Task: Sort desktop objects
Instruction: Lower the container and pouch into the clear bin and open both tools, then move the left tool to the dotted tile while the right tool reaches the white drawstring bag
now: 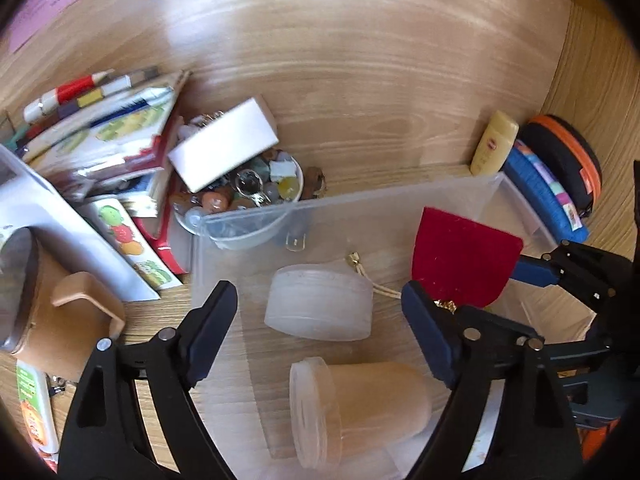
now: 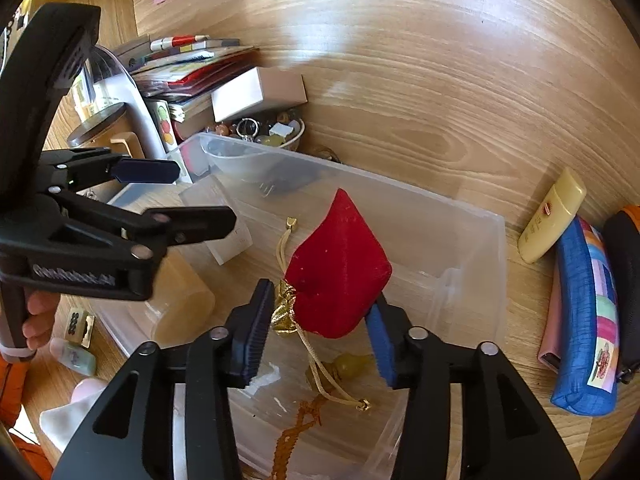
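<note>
The red velvet drawstring pouch (image 2: 340, 272) hangs over the clear plastic bin (image 2: 472, 216), between the fingers of the right gripper (image 2: 320, 332). The jaws stand partly apart: the pouch's lower right corner lies against the blue right pad, while the left pad stands clear of the velvet, next to the gold gathered neck (image 2: 285, 312). Whether any pressure is on the cloth I cannot tell; it looks more like a release than a firm hold.

The pouch looks soft, light and limp. It folds into a peak rather than keeping a shape, so it should sag and swing wherever it is pinched. Velvet gives the pads good friction. The best place to take hold is probably the gathered neck, where the cloth is bunched and thick; the gold cord (image 2: 320, 364) trailing down toward the bin floor is thin, slippery and likely to snag.

The left gripper (image 1: 320, 320) is wide open and empty, poised above the bin. Below it inside the bin lie a frosted round container (image 1: 320, 304) and a frosted lidded jar (image 1: 352, 404) on its side. Both look rigid, smooth and apt to roll, so a grip across the body should suit them better than one on the rim.
</note>
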The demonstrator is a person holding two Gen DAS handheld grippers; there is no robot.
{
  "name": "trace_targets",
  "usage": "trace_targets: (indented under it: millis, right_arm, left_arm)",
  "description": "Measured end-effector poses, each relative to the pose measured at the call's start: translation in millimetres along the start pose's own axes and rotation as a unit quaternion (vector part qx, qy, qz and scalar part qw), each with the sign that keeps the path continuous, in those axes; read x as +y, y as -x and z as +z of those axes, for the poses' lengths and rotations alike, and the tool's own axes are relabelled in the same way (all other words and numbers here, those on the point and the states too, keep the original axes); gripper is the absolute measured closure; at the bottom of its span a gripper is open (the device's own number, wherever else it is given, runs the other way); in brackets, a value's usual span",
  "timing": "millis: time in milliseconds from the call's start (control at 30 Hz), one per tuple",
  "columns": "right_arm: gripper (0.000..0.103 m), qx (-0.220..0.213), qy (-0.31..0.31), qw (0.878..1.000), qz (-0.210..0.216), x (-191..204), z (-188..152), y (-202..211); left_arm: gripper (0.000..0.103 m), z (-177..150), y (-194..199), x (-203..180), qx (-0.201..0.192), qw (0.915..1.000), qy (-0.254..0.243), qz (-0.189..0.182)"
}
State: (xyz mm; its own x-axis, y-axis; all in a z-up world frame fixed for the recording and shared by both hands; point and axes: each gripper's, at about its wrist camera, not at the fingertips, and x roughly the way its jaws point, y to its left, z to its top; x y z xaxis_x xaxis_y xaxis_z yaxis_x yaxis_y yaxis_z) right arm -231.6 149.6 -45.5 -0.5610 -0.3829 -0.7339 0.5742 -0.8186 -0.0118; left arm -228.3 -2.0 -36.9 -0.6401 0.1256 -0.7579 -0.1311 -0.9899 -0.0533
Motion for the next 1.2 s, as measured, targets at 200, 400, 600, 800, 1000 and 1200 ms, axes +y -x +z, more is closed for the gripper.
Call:
trace_targets:
  millis: [200,400,600,800,1000,1200]
  right_arm:
    - [0.044,-0.024,-0.004,1.0,-0.001,-3.5,0.9,10.7]
    - [0.031,-0.057,-0.015,0.998,-0.015,-11.8,4.8,31.2]
    - [0.022,-0.08,-0.032,0.996,-0.027,-20.3,10.1,54.0]
    - [0.013,-0.107,-0.035,0.993,-0.037,-15.8,8.0,85.0]
    - [0.009,-0.113,-0.033,0.992,-0.054,-6.0,-1.6,101.9]
    - [0.007,-0.105,-0.025,0.992,-0.064,7.6,-22.4,112.7]
  left_arm:
    - [0.011,0.6,25.7,2.1,-0.014,0.9999,-0.004,-0.004]
    - [0.008,0.1,50.4,9.5,-0.031,0.9995,0.0,0.007]
    - [0.006,-6.5,72.7,13.7,-0.051,0.9984,0.0,0.026]
    - [0.005,-26.4,96.2,25.5,-0.064,0.9973,-0.003,0.036]
    - [0.005,-50.9,102.5,36.1,-0.059,0.9976,0.009,0.036]
    - [0.005,-77.3,97.3,49.5,-0.038,0.9978,0.027,0.046]
